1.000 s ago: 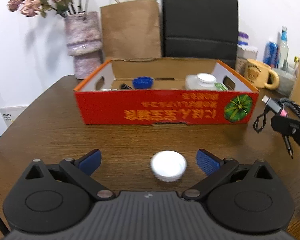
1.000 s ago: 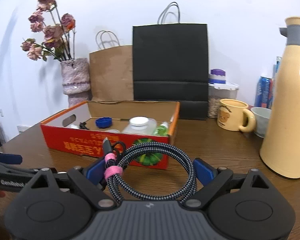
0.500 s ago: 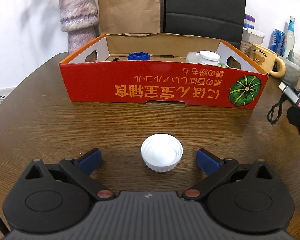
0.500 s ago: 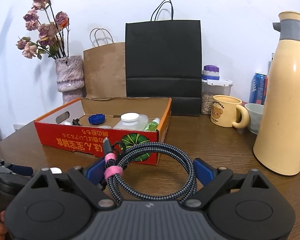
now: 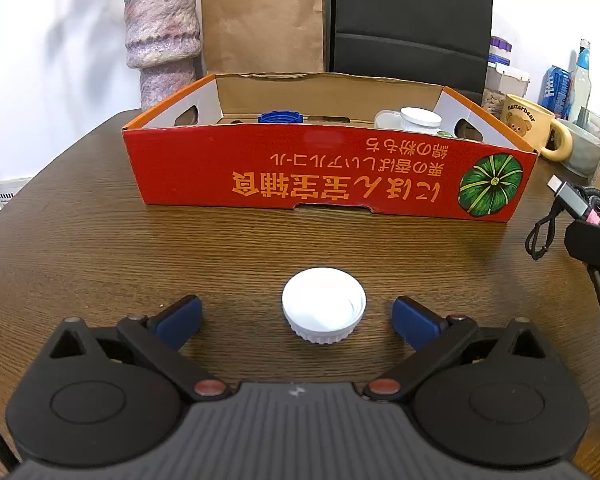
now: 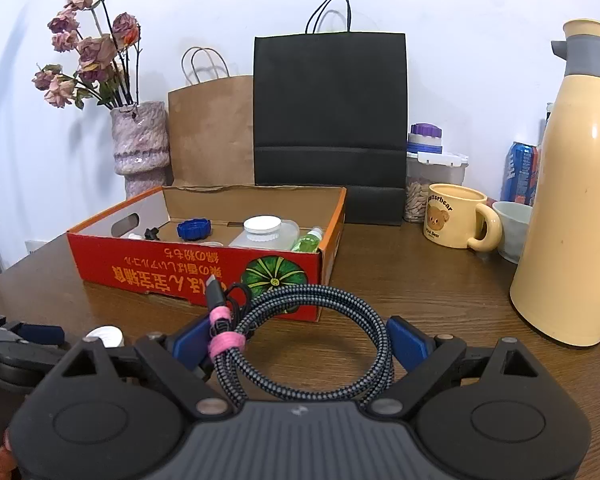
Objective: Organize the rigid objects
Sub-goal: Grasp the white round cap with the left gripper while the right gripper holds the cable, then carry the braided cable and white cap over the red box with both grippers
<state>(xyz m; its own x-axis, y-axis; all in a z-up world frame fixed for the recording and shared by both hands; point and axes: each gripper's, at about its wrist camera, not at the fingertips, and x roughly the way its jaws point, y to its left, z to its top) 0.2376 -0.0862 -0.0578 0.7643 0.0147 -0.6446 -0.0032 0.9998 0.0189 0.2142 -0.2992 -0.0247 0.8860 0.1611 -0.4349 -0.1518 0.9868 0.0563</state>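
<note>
A white cap [image 5: 324, 306] lies open side up on the wooden table [image 5: 80, 248]. My left gripper [image 5: 296, 309] is open, its blue pads [image 5: 180, 318] on either side of the cap and clear of it. Behind the cap stands the red cardboard box [image 5: 260, 172], which holds a blue cap [image 5: 280, 117], a white-lidded jar [image 5: 418, 119] and a small green bottle [image 6: 308, 240]. My right gripper [image 6: 298, 340] is shut on a coiled braided cable [image 6: 312, 296] with a pink tie, held above the table to the right of the box [image 6: 160, 268].
Along the back wall stand a vase of dried flowers [image 6: 140, 140], a brown paper bag [image 6: 212, 128] and a black paper bag [image 6: 328, 120]. A bear mug [image 6: 452, 220], a bowl [image 6: 514, 232], a drinks can [image 6: 522, 172] and a tall cream thermos [image 6: 576, 200] fill the right side.
The left wrist view tipped down and closed in a little, then held still; the cap now sits slightly further forward between its fingers. The right gripper keeps hold of the cable.
</note>
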